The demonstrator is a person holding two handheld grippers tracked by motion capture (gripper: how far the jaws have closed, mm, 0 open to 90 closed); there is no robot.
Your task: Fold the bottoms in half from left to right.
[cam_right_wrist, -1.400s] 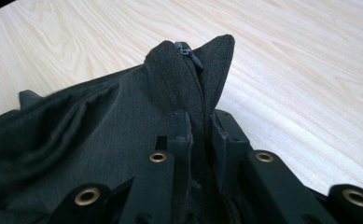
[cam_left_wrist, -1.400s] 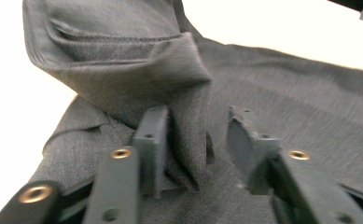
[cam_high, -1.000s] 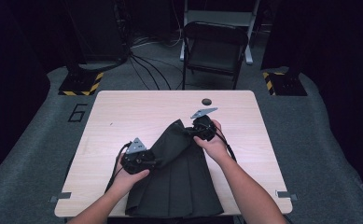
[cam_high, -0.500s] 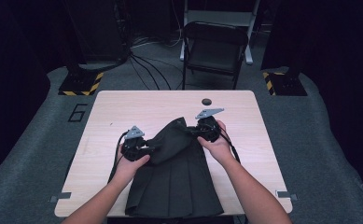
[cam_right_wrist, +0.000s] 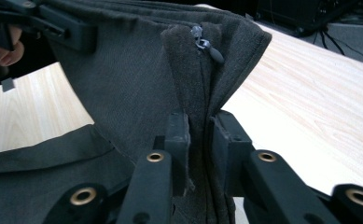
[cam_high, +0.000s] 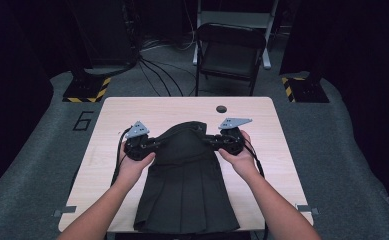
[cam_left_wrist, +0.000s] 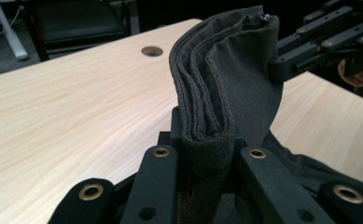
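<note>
A dark pleated skirt [cam_high: 186,190] lies in the lower middle of the high view, hem toward the bottom edge of the table [cam_high: 132,107], its waistband raised off the wood near the frame's centre. The left gripper [cam_high: 154,144] pinches the waistband's left end; its jaws have just been closing, and in the left gripper view they now press a thick bunch of folded cloth [cam_left_wrist: 207,154] between them. The right gripper [cam_high: 213,140] clamps the right end, where the right gripper view shows the pads squeezed on the seam just below a small zip pull [cam_right_wrist: 206,45].

The step in hand looks like taking up the skirt by both ends of the waist, ready to lift, spread or fold it. The next move likely calls for both hands to rise or draw apart together, keeping the band taut so neither end slips out.

Both forearms come in from the bottom edge and angle inward, each hand wrapped round its gripper's body, jaws pointing toward each other across the band, roughly level. A folding chair [cam_high: 229,50] stands beyond the table at upper centre.
</note>
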